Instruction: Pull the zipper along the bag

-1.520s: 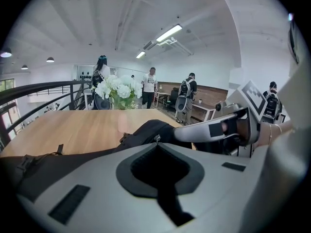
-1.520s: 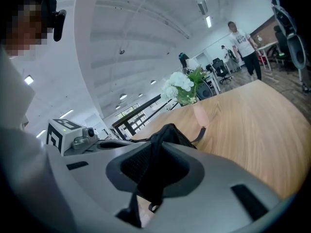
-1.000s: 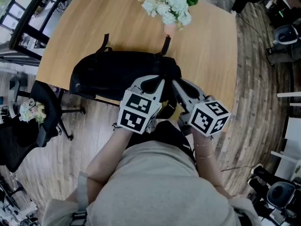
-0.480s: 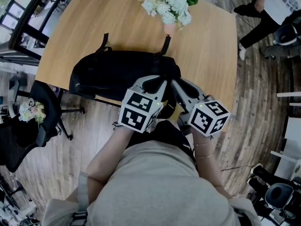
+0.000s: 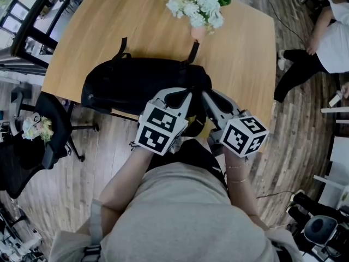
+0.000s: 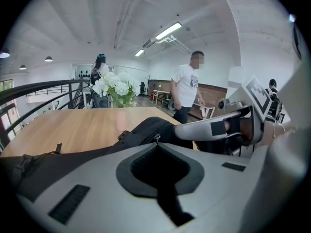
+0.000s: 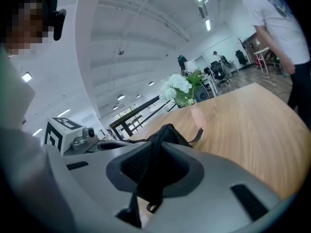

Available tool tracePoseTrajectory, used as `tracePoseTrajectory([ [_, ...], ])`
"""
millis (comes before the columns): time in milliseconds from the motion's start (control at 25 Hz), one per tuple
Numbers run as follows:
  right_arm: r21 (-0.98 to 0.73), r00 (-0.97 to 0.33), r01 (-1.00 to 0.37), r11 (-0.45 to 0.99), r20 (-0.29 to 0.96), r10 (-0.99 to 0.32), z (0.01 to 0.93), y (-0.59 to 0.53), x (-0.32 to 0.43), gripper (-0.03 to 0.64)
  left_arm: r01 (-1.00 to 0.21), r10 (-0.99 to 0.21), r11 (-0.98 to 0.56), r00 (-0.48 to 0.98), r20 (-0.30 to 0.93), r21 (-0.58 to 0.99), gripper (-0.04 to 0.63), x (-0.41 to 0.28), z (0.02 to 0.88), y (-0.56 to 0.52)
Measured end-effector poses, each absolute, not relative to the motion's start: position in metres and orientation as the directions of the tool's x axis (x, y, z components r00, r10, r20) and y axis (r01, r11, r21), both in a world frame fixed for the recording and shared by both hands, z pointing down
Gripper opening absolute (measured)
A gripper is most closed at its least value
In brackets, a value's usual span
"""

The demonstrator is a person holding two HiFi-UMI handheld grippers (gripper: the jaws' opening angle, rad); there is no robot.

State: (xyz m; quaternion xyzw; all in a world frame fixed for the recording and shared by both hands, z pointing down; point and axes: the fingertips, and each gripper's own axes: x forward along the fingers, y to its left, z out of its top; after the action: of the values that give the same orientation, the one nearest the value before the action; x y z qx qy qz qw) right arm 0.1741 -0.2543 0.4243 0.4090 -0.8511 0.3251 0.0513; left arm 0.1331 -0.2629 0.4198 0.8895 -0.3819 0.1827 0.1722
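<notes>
Left hand-held gripper (image 6: 156, 144): jaws pressed together, nipping the small metal zipper pull (image 6: 157, 138) at their very tips
Right hand-held gripper (image 7: 158, 148): jaws part-way closed, clamped on a fold of the black fabric duffel bag (image 5: 136, 83) at its right end; a small black loop hangs below the jaws
Placing of the two: side by side, tips close together over the bag's right end, marker cubes toward the person
Zipper pull: on top of the bag near its right end, just beside the right gripper's jaw
Bag: lies lengthways along the near edge of the light wooden counter (image 5: 240, 53); two black straps (image 5: 121, 48) reach out from its far side
White flowers in a pale pink vase (image 5: 197, 10): upright on the counter beyond the bag, apart from it
Black office chair (image 5: 46, 141): on the wood-plank floor, left of the counter
Person in a white shirt (image 5: 330, 42): to the right, well apart from the counter
</notes>
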Motion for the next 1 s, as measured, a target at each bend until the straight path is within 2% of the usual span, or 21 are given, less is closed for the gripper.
tracePoseTrajectory([
  [320,-0.479,-0.62,-0.766,0.429,0.373,-0.69,0.425,-0.254,0.179,0.071,-0.754,-0.627,-0.639,0.627,0.462,0.155,0.02,0.112,0.418,-0.256],
  [1000,-0.443,-0.527,-0.824,0.353,0.371,-0.764,0.426,-0.25,0.186,0.071,-0.852,-0.724,-0.499,0.511,0.463,0.16,0.02,0.012,0.414,-0.238],
])
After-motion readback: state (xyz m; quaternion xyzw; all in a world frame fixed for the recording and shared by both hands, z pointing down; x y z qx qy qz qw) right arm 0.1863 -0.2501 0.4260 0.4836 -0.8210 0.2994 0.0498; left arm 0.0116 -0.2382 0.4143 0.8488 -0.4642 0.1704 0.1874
